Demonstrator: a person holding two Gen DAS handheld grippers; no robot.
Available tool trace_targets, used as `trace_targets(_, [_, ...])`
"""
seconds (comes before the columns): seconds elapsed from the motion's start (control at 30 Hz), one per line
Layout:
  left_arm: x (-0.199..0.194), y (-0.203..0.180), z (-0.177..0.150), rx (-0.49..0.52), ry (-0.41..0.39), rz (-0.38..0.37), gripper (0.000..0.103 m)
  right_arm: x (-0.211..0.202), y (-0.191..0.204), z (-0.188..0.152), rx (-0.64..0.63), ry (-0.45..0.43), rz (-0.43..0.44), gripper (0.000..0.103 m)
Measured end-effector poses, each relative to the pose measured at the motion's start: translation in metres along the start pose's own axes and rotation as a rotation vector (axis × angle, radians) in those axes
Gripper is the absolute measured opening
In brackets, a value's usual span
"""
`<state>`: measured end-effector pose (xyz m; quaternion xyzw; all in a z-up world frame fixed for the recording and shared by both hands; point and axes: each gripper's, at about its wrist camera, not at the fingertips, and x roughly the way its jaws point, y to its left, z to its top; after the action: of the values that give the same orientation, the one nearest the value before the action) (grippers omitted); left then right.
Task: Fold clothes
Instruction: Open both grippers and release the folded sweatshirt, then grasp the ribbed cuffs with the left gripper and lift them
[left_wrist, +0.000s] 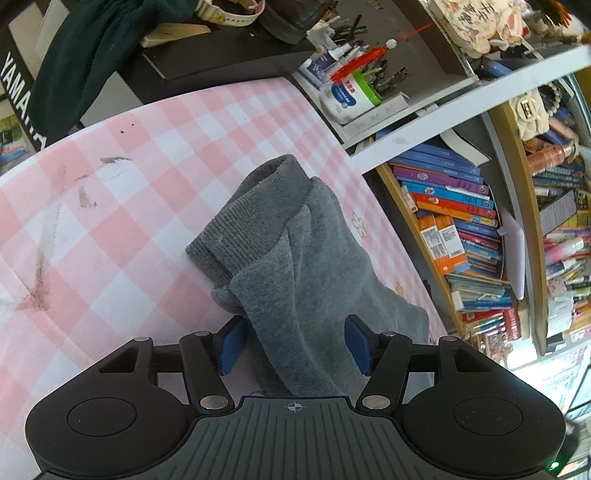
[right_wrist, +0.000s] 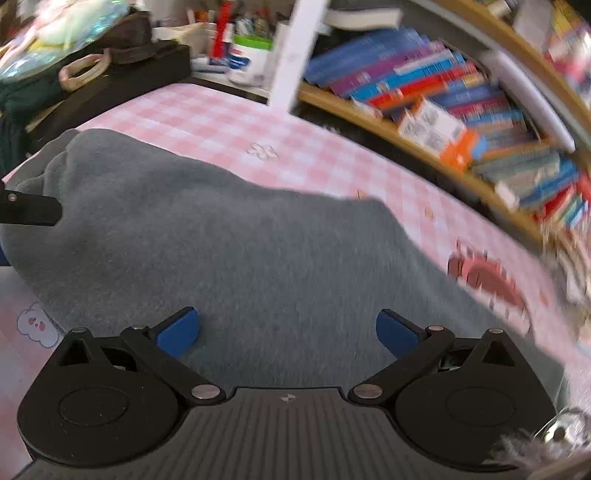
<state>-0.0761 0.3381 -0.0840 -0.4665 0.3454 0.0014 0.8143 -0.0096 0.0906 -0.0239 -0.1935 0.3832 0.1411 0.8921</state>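
We see a grey sweater (left_wrist: 295, 240) lying on the pink checked tablecloth (left_wrist: 129, 177), its ribbed cuff (left_wrist: 255, 206) bunched up ahead of our left gripper (left_wrist: 295, 341). That gripper's blue fingers are spread with a fold of the sweater running between them, not pinched. Behind the table stand a black piano (left_wrist: 22, 88) draped with a dark green cloth (left_wrist: 85, 55), a white tub (left_wrist: 347, 96) of pens, and a bookshelf (left_wrist: 461, 221) close on the right. The blurred right view shows the sweater's broad body (right_wrist: 240, 251), with our right gripper (right_wrist: 288, 332) spread wide over it and the left gripper's black arm (right_wrist: 29, 210) at the edge.
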Motion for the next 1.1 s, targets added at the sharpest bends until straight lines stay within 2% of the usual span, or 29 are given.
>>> trace_targets(0.27, [0.004,0.003,0.005,-0.052,0.008,-0.011,0.06,0.007,-0.003,-0.005,0.069,0.073,-0.034,0.103])
trace_targets(0.47, [0.005,0.007,0.008,-0.087,0.007,-0.033,0.059,0.009,-0.007,-0.007,0.112,0.095,-0.028,0.103])
trace_targets(0.57, [0.006,0.01,0.008,-0.106,0.0,-0.037,0.045,0.009,-0.005,-0.007,0.121,0.098,-0.036,0.103])
trace_targets(0.63, [0.006,0.014,0.008,-0.122,0.0,-0.033,0.032,0.008,-0.005,-0.007,0.126,0.097,-0.038,0.103])
trace_targets(0.7, [0.007,0.017,0.008,-0.139,0.001,-0.029,0.025,0.007,-0.005,-0.006,0.131,0.095,-0.04,0.103])
trace_targets(0.97, [0.008,0.021,0.008,-0.152,0.005,-0.035,0.022,-0.007,0.001,-0.016,0.124,0.112,-0.023,0.102])
trace_targets(1.1, [0.011,0.021,0.01,-0.155,0.016,-0.033,0.015,-0.006,0.002,-0.019,0.128,0.12,-0.016,0.103])
